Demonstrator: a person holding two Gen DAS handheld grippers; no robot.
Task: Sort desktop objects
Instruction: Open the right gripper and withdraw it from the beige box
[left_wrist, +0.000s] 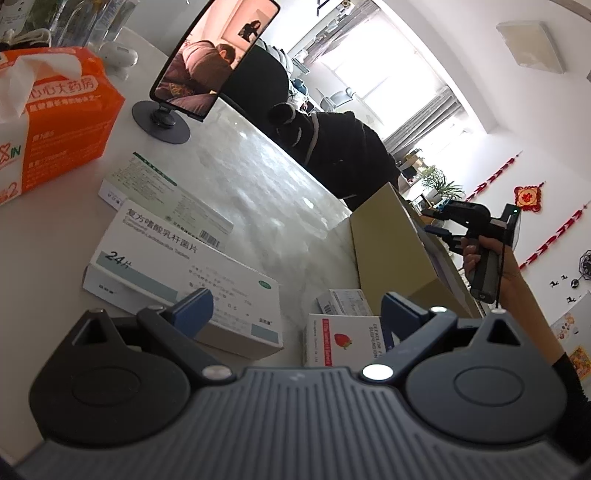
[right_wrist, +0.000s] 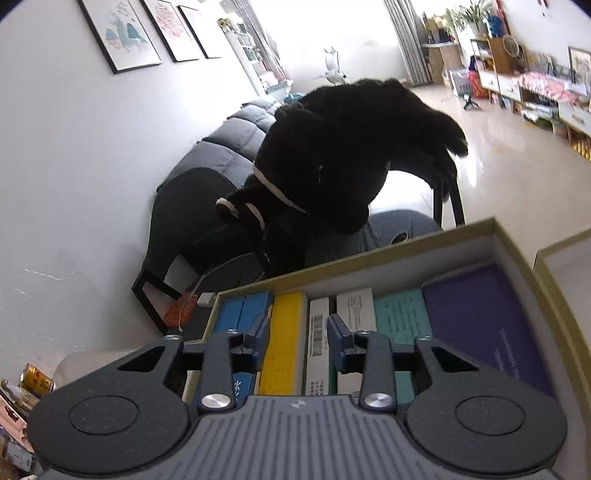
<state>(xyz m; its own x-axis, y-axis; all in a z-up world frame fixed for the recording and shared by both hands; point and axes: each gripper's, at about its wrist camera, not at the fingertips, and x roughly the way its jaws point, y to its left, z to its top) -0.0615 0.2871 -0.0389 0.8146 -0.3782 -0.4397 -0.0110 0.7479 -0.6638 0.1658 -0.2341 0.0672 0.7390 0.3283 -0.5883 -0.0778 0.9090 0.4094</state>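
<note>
left claw (left_wrist: 297, 308): released, jaws wide, hovering over the bench (left_wrist: 266, 192), nothing between them
right claw (right_wrist: 297, 332): released, jaws partly apart over the cardboard box (right_wrist: 369, 254); yellow pack (right_wrist: 284, 343) and white barcode pack (right_wrist: 318, 332) sit in the gap, pads not pressing them
box contents: blue pack (right_wrist: 240, 310) far left, then yellow, white, teal (right_wrist: 400, 314), purple (right_wrist: 480, 325) at right, all standing side by side
bench, left: 2 white medicine boxes, the 24-tablet one (left_wrist: 177, 273) lying partly on the other (left_wrist: 162, 192)
bench, near: strawberry carton (left_wrist: 343, 343)
far left: orange tissue pack (left_wrist: 55, 122), phone on stand (left_wrist: 207, 62)
</note>
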